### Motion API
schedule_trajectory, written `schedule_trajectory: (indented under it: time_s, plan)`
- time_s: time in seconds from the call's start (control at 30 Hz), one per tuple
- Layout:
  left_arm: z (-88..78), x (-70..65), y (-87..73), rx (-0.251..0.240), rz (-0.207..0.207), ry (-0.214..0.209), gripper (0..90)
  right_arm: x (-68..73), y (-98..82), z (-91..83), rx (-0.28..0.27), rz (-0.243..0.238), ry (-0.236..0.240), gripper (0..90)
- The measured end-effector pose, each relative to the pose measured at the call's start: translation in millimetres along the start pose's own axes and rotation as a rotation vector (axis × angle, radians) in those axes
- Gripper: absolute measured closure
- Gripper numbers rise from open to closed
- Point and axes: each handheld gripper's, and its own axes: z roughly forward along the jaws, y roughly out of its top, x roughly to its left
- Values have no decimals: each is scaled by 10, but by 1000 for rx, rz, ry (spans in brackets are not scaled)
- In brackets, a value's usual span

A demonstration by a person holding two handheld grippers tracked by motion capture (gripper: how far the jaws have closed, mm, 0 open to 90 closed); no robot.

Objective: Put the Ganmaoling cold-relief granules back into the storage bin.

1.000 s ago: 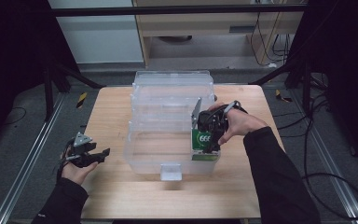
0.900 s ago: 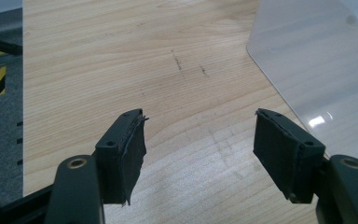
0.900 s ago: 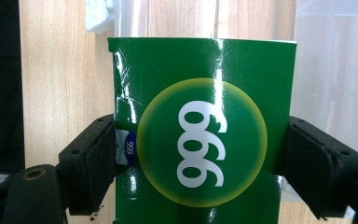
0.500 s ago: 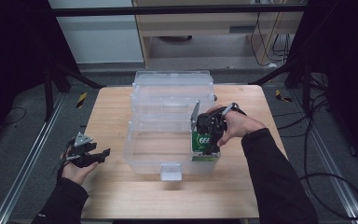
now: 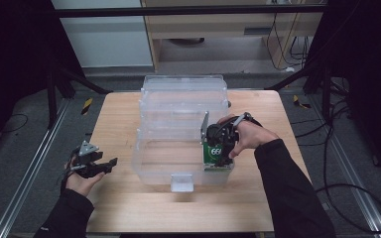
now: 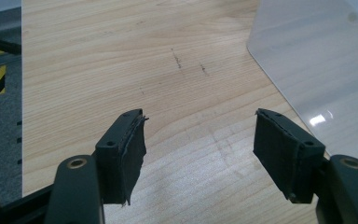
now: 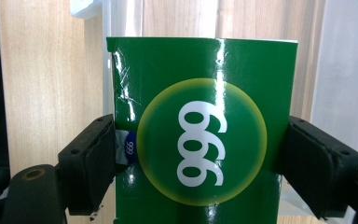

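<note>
A glossy green box (image 7: 200,130) with a yellow-ringed "999" mark is held between the jaws of my right gripper (image 7: 200,172), which is shut on its two sides. From above, the green box (image 5: 212,153) sits upright inside the near right corner of a clear plastic bin (image 5: 154,163), with my right gripper (image 5: 221,148) reaching in over the right wall. My left gripper (image 5: 106,166) rests near the table's left edge, apart from the bin. Its jaws stand open over bare wood (image 6: 198,140), with nothing between them.
The bin's clear lid (image 5: 184,94) stands tilted back at the far side, and a white latch (image 5: 181,182) sticks out at the front. A corner of the bin (image 6: 317,60) lies right of the left jaws. The wooden table (image 5: 119,119) drops to dark floor all round.
The right hand has eased the green box slightly lower and nearer inside the bin. The left gripper has stayed where it was.
</note>
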Motion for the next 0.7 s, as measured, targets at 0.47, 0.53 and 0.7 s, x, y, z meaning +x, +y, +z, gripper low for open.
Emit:
schedule_trajectory:
  time_s: [0.47,0.53,0.7]
  plan:
    - [0,3,-1,4,3,0,330,33,4,114,14,-2,-22,177]
    - [1,0,-1,2,1,0,330,28,5,126,13,-12,-25,177]
    - [1,-2,-1,1,0,-1,330,34,-1,150,16,-9,-25,176]
